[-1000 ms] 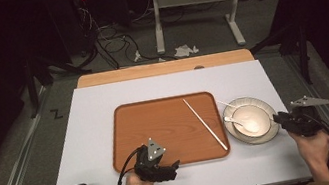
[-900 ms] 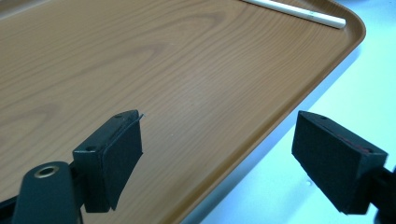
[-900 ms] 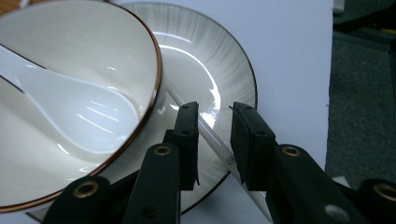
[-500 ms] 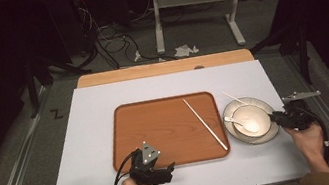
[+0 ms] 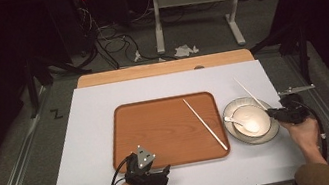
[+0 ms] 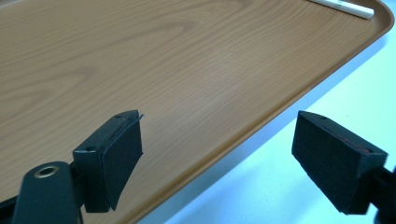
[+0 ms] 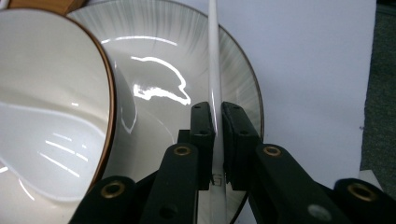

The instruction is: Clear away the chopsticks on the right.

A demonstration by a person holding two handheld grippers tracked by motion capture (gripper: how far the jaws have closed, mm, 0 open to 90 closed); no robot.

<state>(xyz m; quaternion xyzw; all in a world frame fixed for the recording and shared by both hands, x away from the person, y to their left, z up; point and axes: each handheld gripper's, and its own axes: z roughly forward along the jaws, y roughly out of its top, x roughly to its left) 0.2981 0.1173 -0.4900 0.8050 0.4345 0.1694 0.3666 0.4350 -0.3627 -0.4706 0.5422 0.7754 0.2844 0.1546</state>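
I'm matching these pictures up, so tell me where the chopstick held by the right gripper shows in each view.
High view: the held chopstick slants up and left from the right gripper, over the plate's far right edge.
Left gripper view: not this chopstick; the white tip at the top right belongs to the other chopstick on the tray.
Right gripper view: the chopstick rises upright through the middle, clamped between the shut jaws.
Shared landmark: the plate.

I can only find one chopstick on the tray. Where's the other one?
The other chopstick is pinched in the right gripper, slanting over the plate at the table's right side in the high view.
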